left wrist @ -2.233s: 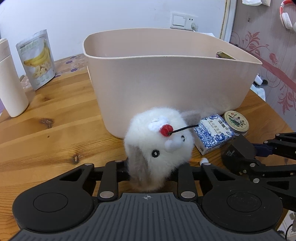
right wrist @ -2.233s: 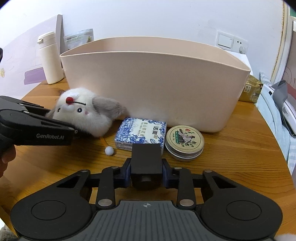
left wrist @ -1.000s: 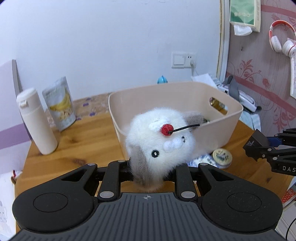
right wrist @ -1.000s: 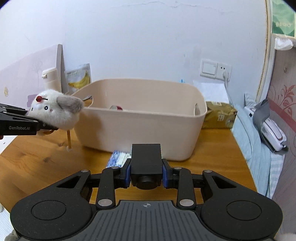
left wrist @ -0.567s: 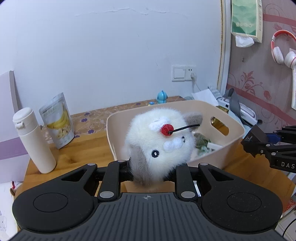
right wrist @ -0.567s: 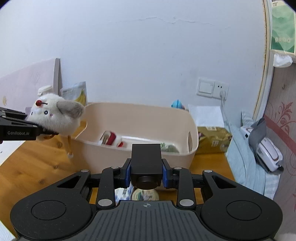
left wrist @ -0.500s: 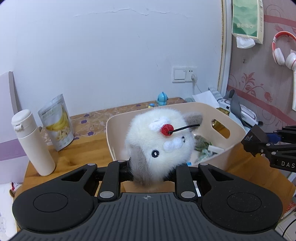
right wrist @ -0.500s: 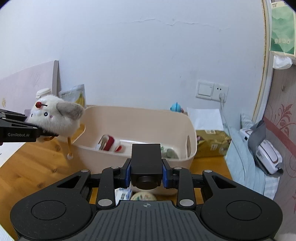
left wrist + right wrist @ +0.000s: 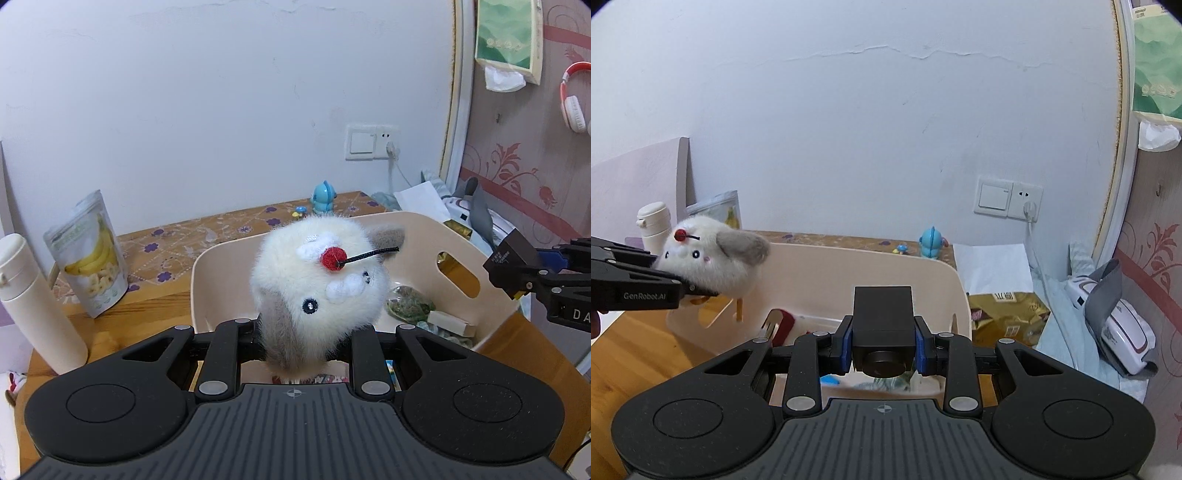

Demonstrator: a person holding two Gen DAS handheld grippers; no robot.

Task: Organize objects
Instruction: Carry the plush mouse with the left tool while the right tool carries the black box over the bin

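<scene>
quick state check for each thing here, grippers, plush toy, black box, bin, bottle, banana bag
left gripper: shut on the plush toy
plush toy: held above the bin's near end
right gripper: shut on the black box
black box: held in the air
bin: open, several items inside
white bottle: upright, capped
banana bag: standing

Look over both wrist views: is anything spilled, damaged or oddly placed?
Nothing looks spilled or broken. The plush toy is clamped in the left gripper above the beige bin, and the right gripper grips a black box. The wall shows a crack.
</scene>
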